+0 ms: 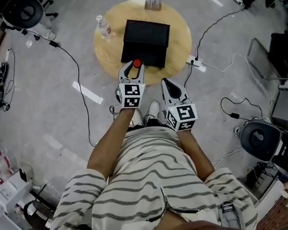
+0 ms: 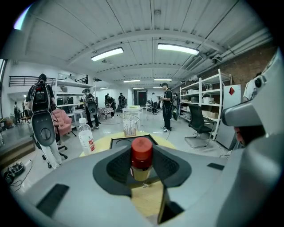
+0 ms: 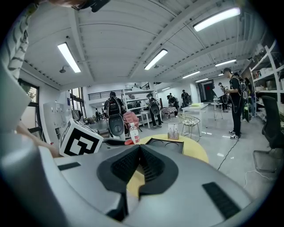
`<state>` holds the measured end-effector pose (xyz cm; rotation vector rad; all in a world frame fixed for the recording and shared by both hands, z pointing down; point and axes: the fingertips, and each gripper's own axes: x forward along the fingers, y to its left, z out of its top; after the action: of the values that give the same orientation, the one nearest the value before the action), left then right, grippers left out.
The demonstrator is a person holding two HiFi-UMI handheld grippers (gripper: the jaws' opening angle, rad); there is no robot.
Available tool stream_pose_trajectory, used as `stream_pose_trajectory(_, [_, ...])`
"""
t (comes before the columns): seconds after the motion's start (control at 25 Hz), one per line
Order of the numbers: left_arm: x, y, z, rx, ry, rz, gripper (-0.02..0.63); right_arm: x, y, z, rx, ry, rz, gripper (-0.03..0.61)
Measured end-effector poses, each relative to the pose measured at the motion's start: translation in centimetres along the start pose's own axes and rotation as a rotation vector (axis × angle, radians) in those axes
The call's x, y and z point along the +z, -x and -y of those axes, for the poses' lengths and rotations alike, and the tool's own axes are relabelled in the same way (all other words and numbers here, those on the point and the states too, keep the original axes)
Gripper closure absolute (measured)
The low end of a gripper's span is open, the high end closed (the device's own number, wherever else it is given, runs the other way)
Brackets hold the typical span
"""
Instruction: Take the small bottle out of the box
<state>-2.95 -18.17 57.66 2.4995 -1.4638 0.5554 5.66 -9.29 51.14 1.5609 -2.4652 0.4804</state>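
Note:
A small bottle (image 1: 137, 63) with a red cap and a yellowish body stands upright between the jaws of my left gripper (image 1: 134, 68), which is shut on it. It hangs over the near rim of the round wooden table (image 1: 106, 51), just in front of the black box (image 1: 146, 40). In the left gripper view the small bottle (image 2: 141, 155) fills the gap of the left gripper (image 2: 142, 172), with the black box (image 2: 133, 141) behind it. My right gripper (image 1: 165, 82) is shut and holds nothing, near the table's edge to the right. In its own view the right gripper (image 3: 139, 150) has its jaws pressed together.
A clear water bottle (image 1: 103, 27) stands at the table's left edge and a small clear holder (image 1: 153, 1) at its far edge. Cables and a power strip (image 1: 196, 64) lie on the floor. Wheeled machines (image 1: 266, 140) stand at the right and far left.

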Motion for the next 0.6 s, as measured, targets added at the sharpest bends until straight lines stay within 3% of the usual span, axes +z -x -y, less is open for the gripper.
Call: stream_pose_trajectory(0.6, [1.4, 4.4, 0.5, -0.049, -0.019, 0.054, 0.465, 0.5, 0.5, -2.3, 0.024, 0.045, 0.025, 0.561])
